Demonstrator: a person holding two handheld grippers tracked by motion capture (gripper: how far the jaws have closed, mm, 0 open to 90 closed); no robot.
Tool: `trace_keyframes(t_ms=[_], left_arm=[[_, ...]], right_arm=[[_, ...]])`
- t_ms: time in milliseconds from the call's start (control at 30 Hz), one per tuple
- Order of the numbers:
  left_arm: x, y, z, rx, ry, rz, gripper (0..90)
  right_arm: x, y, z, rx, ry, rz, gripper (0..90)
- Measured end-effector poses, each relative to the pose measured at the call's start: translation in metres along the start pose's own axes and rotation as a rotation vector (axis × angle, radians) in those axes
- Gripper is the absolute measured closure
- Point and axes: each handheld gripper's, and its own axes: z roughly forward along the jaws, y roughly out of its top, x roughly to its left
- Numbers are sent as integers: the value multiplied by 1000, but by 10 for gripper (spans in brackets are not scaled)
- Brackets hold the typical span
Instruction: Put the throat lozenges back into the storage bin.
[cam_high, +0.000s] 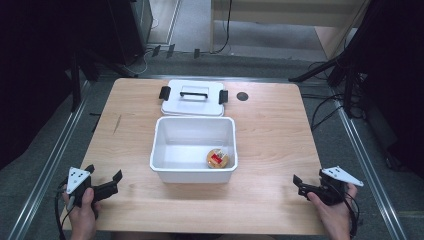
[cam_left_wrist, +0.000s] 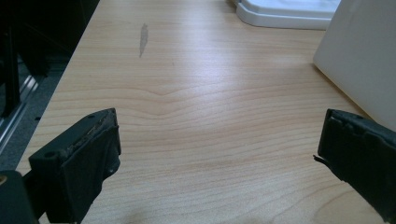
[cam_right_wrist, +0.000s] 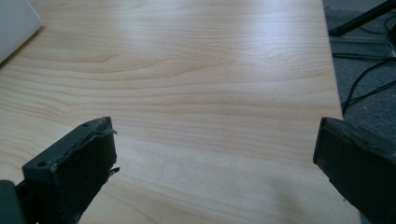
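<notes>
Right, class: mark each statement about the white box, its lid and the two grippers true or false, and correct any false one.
1. The white box has its lid on. False: the lid lies on the table behind the box.
2. A round packaged item sits in the box's near right corner. True.
3. The left gripper is shut on the lid's handle. False: it is open and empty, over bare table.
4. The right gripper is open. True.
5. Both grippers are near the table's front edge. True.
</notes>
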Motion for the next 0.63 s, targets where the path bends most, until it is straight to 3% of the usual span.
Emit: trace_keyframes(t_ms=[267, 633], left_arm=[[0, 0, 0, 0, 0, 0, 0], [1, 1, 1, 4, -3, -4, 0]], right_arm=[[-14, -19, -16, -47, -26, 48, 0], [-14, -26, -19, -69, -26, 65, 0]])
